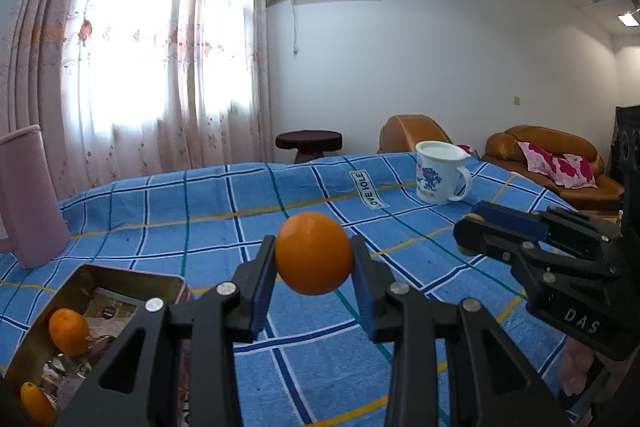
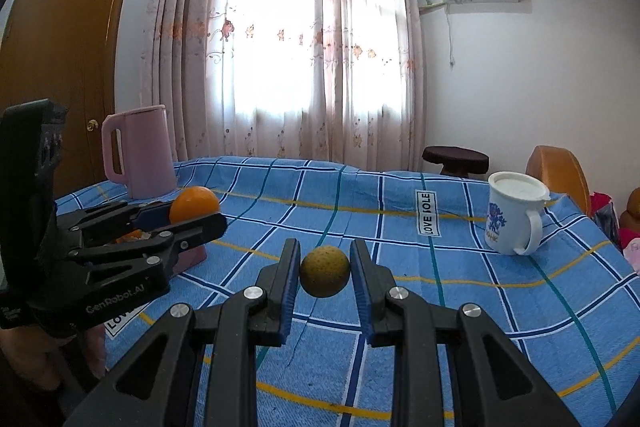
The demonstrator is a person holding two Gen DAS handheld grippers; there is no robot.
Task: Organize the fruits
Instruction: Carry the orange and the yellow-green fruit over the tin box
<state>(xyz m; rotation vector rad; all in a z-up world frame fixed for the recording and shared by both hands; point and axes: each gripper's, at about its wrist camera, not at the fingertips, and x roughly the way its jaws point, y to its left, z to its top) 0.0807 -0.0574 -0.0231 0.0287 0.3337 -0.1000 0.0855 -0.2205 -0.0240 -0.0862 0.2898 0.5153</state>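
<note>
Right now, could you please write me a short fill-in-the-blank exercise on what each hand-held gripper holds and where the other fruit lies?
1. The left hand-held gripper is shut on an ____ fruit.
2. The right hand-held gripper holds a yellowish-green fruit above the ____ checked cloth.
3. Two oranges lie inside the ____ tin.
4. The white mug stands on the cloth, to the ____ of the pink kettle.

Missing words: orange; blue; metal; right

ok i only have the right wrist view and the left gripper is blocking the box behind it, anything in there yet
Observer: Yes. The open metal tin holds two oranges.
Operator: is the left one gripping its fruit on both sides
Observer: Yes. The left gripper has a jaw pressed on each side of the held orange.
Operator: room left in the tin
Observer: It looks so. Bare tin floor shows beside the two fruits.
</note>
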